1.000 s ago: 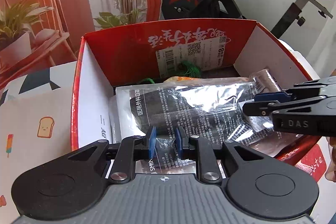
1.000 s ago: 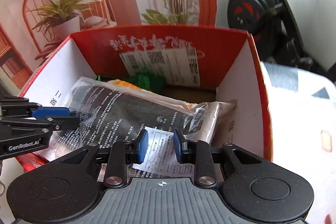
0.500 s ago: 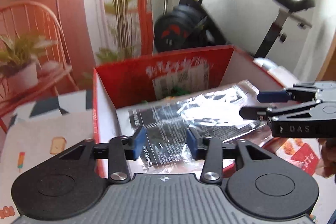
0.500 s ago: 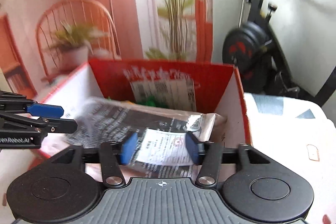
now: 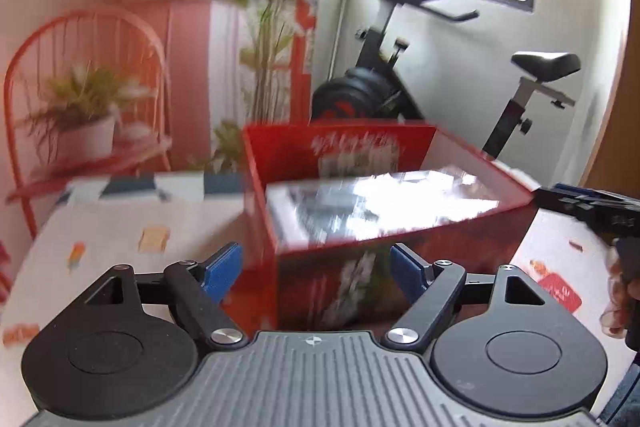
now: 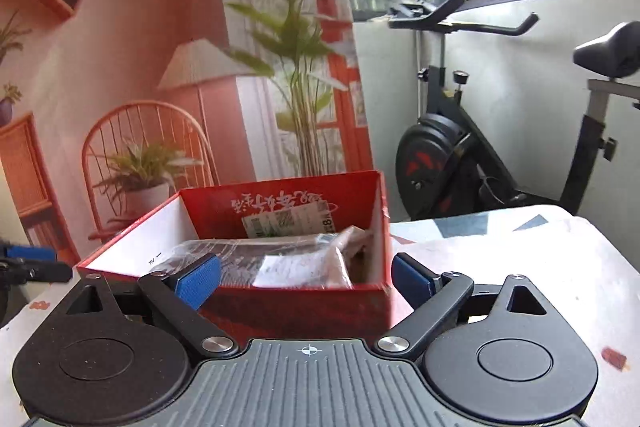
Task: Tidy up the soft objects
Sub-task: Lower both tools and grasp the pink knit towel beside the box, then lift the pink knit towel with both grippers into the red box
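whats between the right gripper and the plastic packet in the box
In the right wrist view, only the red box's near wall stands between the right gripper and the plastic packet.

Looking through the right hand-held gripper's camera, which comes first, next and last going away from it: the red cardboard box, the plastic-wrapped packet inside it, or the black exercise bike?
1. Red cardboard box, its near wall just ahead of the open right hand-held gripper.
2. Clear plastic-wrapped packet, lying inside the box, behind that wall.
3. Black exercise bike, far back on the right, by the wall.
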